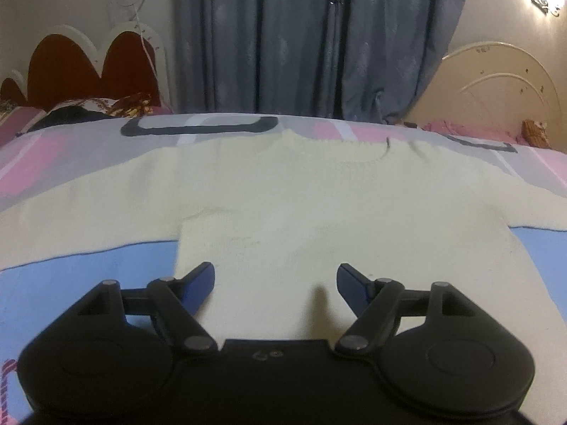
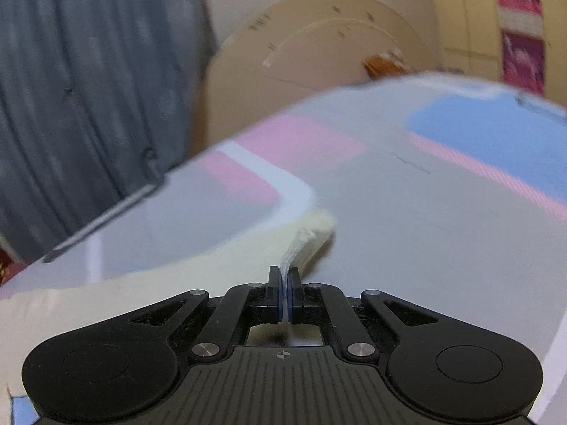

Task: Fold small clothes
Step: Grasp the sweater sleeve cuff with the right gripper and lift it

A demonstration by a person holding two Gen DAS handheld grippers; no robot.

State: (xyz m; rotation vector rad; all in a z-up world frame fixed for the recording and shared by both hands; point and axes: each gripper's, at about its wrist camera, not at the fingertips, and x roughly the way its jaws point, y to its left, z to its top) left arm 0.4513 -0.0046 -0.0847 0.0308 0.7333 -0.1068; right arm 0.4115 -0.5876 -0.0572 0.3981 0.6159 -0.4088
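Observation:
A pale yellow knit sweater (image 1: 283, 198) lies flat on the bed, neck away from me, sleeves spread to both sides. My left gripper (image 1: 276, 276) is open and empty, its blue-padded fingers (image 1: 203, 281) spread over the sweater's lower hem. In the right wrist view, my right gripper (image 2: 284, 276) is shut on the cuff end of a sleeve (image 2: 304, 244), which is pinched between the pads and lifted slightly off the sheet. The rest of that sleeve (image 2: 198, 269) trails to the left.
The bed sheet (image 1: 88, 265) has blue, pink and grey patches. Blue-grey curtains (image 1: 312, 42) hang behind the bed. A cream round headboard (image 1: 503, 85) stands at the right, a red scalloped one (image 1: 88, 67) with pillows at the left.

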